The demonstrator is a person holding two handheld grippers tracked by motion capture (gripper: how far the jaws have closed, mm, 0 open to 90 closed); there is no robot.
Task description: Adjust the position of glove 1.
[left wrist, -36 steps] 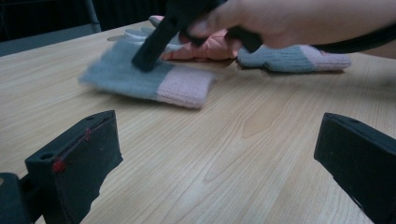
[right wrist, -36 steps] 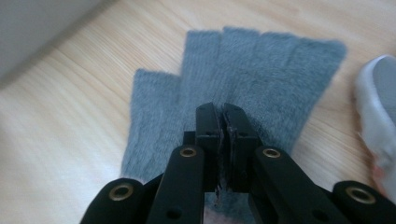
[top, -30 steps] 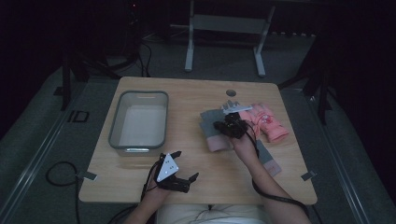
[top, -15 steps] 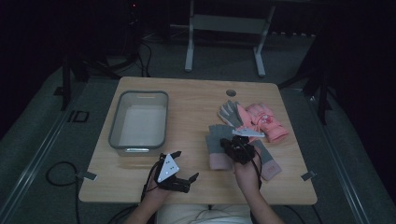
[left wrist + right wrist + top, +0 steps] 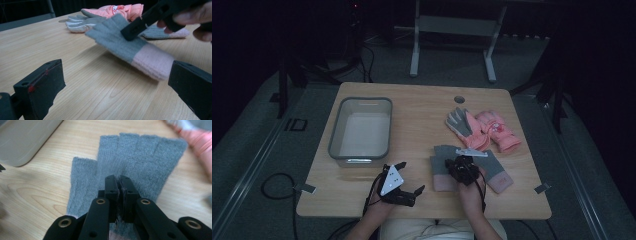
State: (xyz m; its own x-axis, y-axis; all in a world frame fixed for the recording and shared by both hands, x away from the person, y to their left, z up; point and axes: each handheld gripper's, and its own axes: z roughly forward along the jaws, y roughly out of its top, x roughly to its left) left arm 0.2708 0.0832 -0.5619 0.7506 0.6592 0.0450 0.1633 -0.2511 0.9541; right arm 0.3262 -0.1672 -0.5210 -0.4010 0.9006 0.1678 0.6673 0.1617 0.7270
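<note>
While pinched by the right gripper (image 5: 119, 178), the grey glove (image 5: 135, 155) lies near the table edge (image 5: 422, 216).

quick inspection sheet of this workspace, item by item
surface: wooden table, round hole near far edge
job's things: grey glove with pink cuff pinched and lifted; second grey glove flat on table
clutter: pink ski gloves, clear bin
grippers: right gripper shut on the glove; left gripper open, holding nothing
cables: one cable on floor at left
surroundings: dark room, metal stand behind table
</note>
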